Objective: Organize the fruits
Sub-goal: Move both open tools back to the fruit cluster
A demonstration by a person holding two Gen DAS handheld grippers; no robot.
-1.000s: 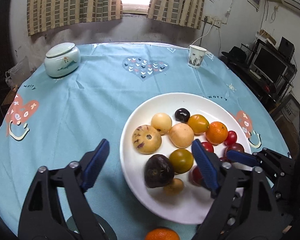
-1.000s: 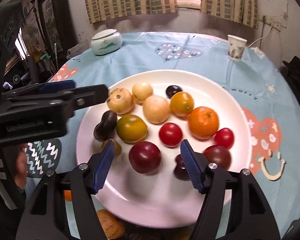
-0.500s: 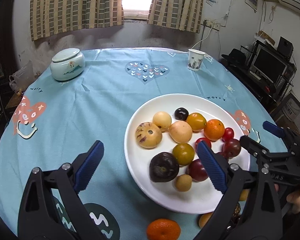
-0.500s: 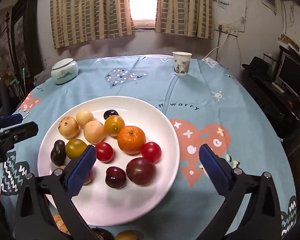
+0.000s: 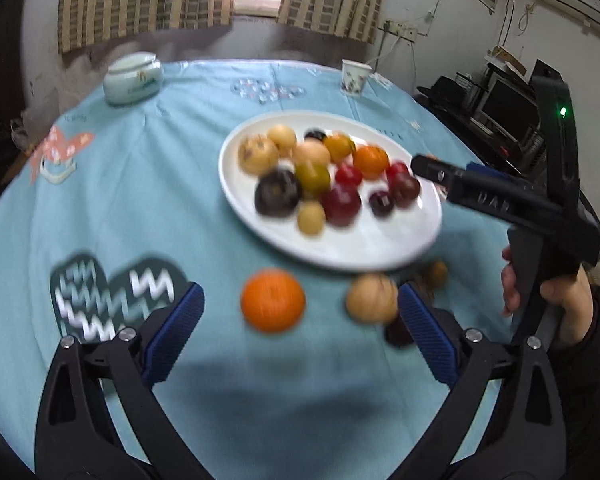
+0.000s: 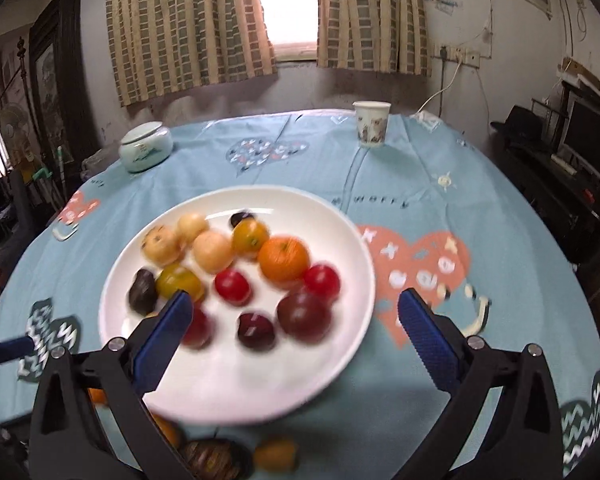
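A white plate (image 5: 360,236) on the blue tablecloth holds several fruits: yellow, tan, orange, red and dark purple. Loose on the cloth in front of it lie an orange (image 5: 273,300), a tan fruit (image 5: 372,298) and a dark fruit (image 5: 398,332), the last half hidden by a finger. My left gripper (image 5: 299,296) hovers near them with its jaws opening; the orange and tan fruit show between the fingertips, untouched. My right gripper (image 6: 295,299) stands open above the near part of the plate (image 6: 240,380), gripping nothing. From the left wrist view it (image 5: 460,176) reaches over the plate's right rim.
A lidded ceramic jar (image 5: 132,78) stands at the far left and a paper cup (image 5: 355,78) at the far right. A person's hand (image 5: 560,296) holds the right gripper's handle. More loose fruits (image 6: 210,460) lie by the near table edge. Shelves and a monitor stand at the right.
The left gripper drew back off the plate to the loose fruits near the table edge, its jaws widening. The right gripper opened wide around the dark red fruit and backed off.
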